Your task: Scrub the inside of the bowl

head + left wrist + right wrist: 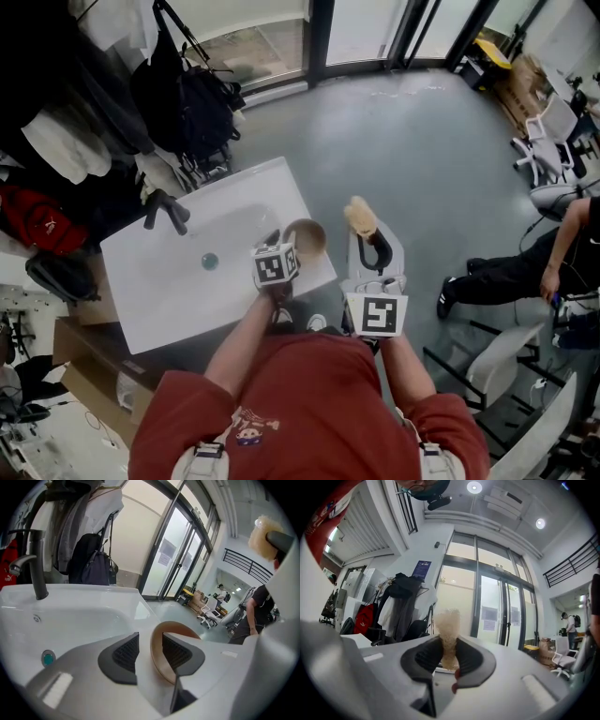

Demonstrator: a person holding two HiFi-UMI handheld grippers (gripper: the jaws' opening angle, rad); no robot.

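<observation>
— So, nearest us, what do we hold?
— Our right gripper (447, 654) is clamped on the scrubber (447, 623). Its long axis points away from us, tuft at the far end.
— And the bowl (309, 238)?
— It sits mouth up on the near right corner of the sink (169, 300). Our left gripper (150, 652) straddles its rim, jaws apart, one jaw inside.
— Farther?
— The faucet (165, 212), far left.

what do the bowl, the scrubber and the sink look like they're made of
Bowl: tan, smooth and matte, so wood or wood-toned plastic; unclear which. Scrubber: pale, fuzzy, frayed outline, probably plant-fibre or sponge. Sink: glossy white with soft reflections, likely ceramic.
</observation>
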